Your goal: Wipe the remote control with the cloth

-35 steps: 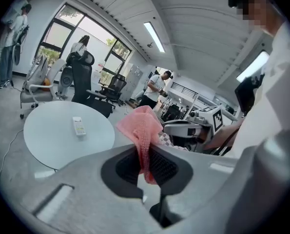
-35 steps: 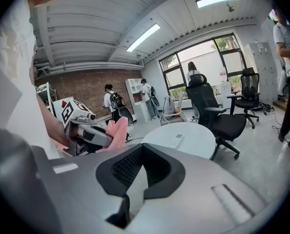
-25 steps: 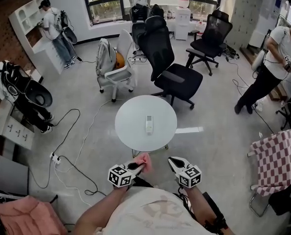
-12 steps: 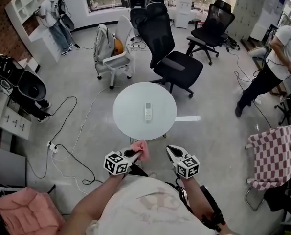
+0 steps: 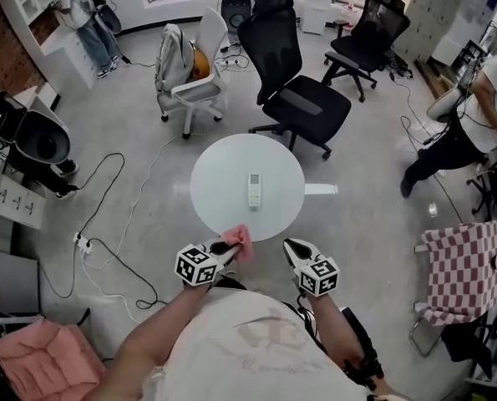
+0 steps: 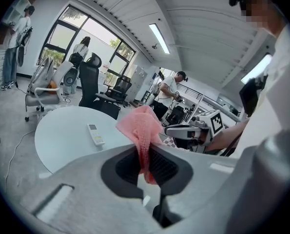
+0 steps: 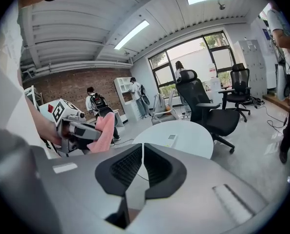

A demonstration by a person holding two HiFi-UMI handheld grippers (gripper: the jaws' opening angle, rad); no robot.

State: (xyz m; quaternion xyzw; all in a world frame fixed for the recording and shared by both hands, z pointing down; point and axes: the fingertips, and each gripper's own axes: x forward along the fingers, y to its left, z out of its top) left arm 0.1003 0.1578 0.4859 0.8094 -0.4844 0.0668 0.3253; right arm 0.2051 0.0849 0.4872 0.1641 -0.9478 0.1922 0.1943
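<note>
The person has stepped up to the round worktop [image 5: 215, 182]. A second ago it lay well ahead of both hand-held grippers; now its near edge is just under their tips. The remote [image 5: 254, 189] has not moved. It lies flat near the middle of the worktop, untouched and still apart from both tools.

The left hand-held gripper [image 5: 227, 246] is clamped on the pink cloth [image 5: 241, 242], as it was before. The cloth stands bunched above the jaws, with a tail hanging down between them, and it now reaches over the worktop's rim. The right hand-held gripper [image 5: 291, 247] carries nothing. Its jaws stand almost together and are just starting to open.

So the approach looks about done and wiping has not begun. The opening right jaws suggest it may be getting ready to steady or pick up the remote while the left brings the cloth across, though that is only a guess.
</note>
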